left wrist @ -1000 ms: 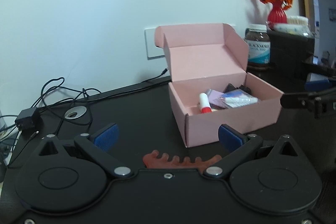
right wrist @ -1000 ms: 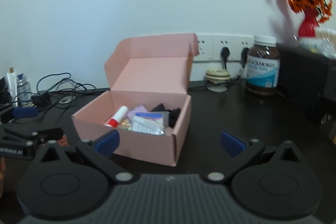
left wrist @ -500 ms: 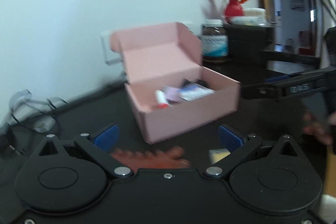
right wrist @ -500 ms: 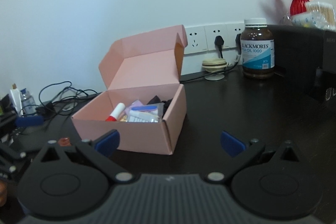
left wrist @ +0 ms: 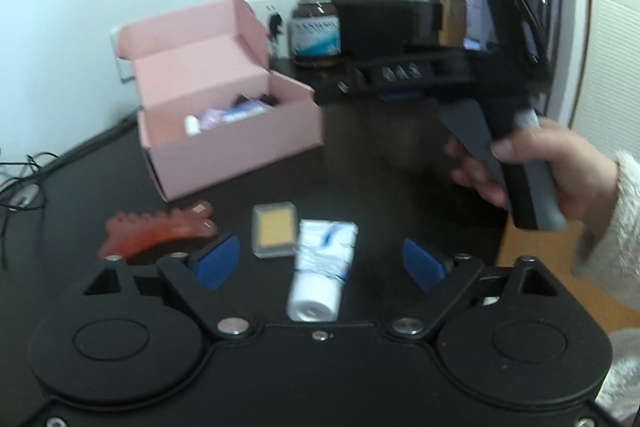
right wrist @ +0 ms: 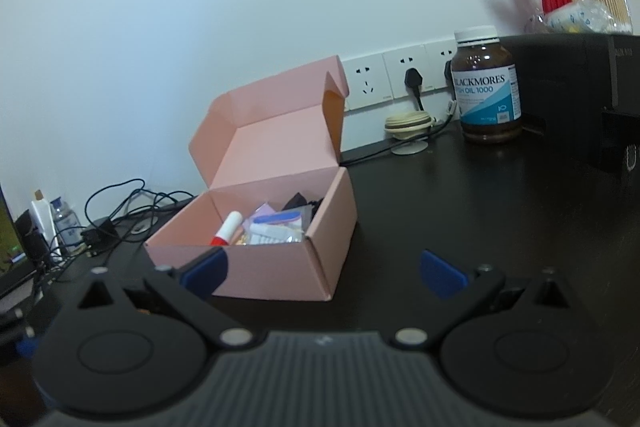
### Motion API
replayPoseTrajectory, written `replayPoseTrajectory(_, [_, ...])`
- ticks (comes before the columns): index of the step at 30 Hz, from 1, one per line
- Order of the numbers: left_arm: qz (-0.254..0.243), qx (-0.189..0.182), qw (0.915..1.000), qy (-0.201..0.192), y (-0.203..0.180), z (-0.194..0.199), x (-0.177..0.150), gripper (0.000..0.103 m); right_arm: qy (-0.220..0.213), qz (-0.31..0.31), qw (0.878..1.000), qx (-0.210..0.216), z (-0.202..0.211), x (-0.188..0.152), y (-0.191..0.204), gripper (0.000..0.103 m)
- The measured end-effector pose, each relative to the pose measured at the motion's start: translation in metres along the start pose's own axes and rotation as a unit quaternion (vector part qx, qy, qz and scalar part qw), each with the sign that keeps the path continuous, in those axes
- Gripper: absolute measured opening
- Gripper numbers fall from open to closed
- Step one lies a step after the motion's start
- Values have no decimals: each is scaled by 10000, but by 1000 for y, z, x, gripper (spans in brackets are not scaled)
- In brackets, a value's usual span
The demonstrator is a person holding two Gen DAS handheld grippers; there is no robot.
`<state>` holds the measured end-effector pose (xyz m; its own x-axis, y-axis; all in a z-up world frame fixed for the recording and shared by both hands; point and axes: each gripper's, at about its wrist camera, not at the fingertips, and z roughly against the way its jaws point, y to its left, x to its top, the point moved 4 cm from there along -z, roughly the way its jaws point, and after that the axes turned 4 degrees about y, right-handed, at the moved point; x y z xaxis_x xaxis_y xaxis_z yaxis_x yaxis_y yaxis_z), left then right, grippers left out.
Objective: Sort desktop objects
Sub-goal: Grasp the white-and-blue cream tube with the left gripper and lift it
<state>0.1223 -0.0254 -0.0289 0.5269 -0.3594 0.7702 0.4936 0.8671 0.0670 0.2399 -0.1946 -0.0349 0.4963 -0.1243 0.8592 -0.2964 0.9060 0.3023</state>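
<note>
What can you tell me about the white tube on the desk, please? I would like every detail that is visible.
The white tube is a soft squeeze tube, plastic by its look, with blurred blue print. It lies flat on the dark desk, its round cap end toward the camera and its flat crimped end pointing away. Its left edge lies against, or just beside, a small clear case. It lies between the blue pads of the left gripper, whose jaws are closing but do not yet touch it.

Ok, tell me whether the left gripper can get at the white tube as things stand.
Probably yes. The white tube lies on the desk between the left gripper's closing fingers, untouched, with nothing over it; the small clear case sits close beside it.
</note>
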Motion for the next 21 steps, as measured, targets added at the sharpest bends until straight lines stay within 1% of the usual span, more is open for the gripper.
replayPoseTrajectory(2, [-47, 13, 9999, 113, -1, -3, -2, 83, 5, -33, 10000, 33, 0, 0, -1, 102])
replayPoseTrajectory(3, [-48, 21, 9999, 158, -1, -5, -3, 79, 7, -50, 10000, 48, 0, 0, -2, 102])
replayPoseTrajectory(8, [67, 41, 9995, 296, 4, -14, -7, 65, -22, -101, 9999, 51, 1, 0, -3, 102])
replayPoseTrajectory(12, [83, 39, 9996, 280, 5, -15, -8, 62, -12, -113, 9999, 53, 1, 1, -3, 102])
replayPoseTrajectory(16, [94, 19, 9995, 286, 5, -16, -6, 49, -14, -105, 9999, 40, 0, 0, -2, 102])
replayPoseTrajectory(17, [103, -10, 9995, 295, 5, -16, -6, 46, -18, -104, 9999, 40, 0, 0, -2, 102])
replayPoseTrajectory(19, [105, -73, 9994, 312, 4, -15, -6, 37, -19, -115, 9999, 36, 0, 0, -2, 102])
replayPoseTrajectory(21, [50, -43, 9996, 288, 3, -13, -7, 35, -19, -137, 9999, 39, 0, 0, -3, 102])
